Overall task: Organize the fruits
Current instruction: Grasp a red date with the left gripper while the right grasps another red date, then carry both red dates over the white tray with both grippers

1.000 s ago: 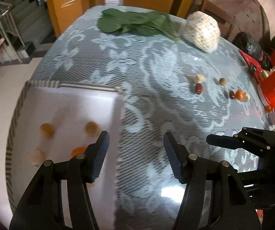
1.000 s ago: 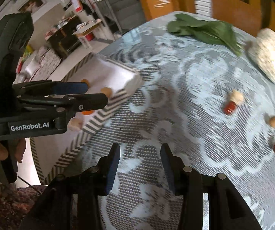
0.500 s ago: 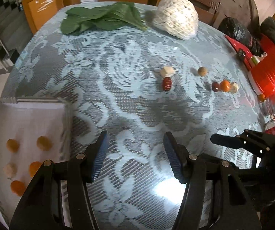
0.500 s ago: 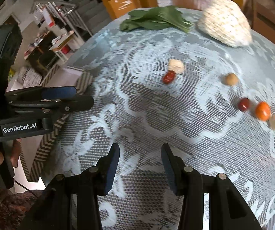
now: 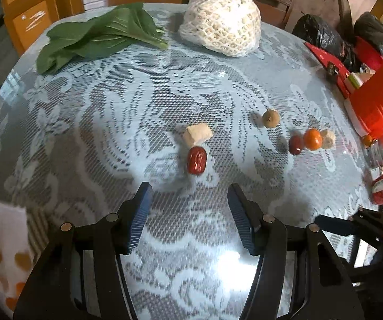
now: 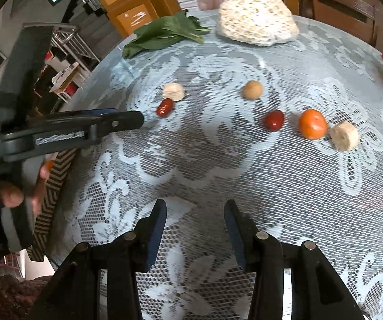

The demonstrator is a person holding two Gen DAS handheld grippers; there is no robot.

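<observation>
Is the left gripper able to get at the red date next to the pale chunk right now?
Probably yes: the left gripper is open and empty, the red date lies just ahead, nothing between.

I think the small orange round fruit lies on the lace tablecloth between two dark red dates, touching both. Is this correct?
Not quite. The small orange round fruit does lie on the lace tablecloth, but it has a dark red date on one side only; on the other side is a pale beige cut chunk. The right wrist view shows this. The second red date lies apart, beside another pale chunk.
</observation>
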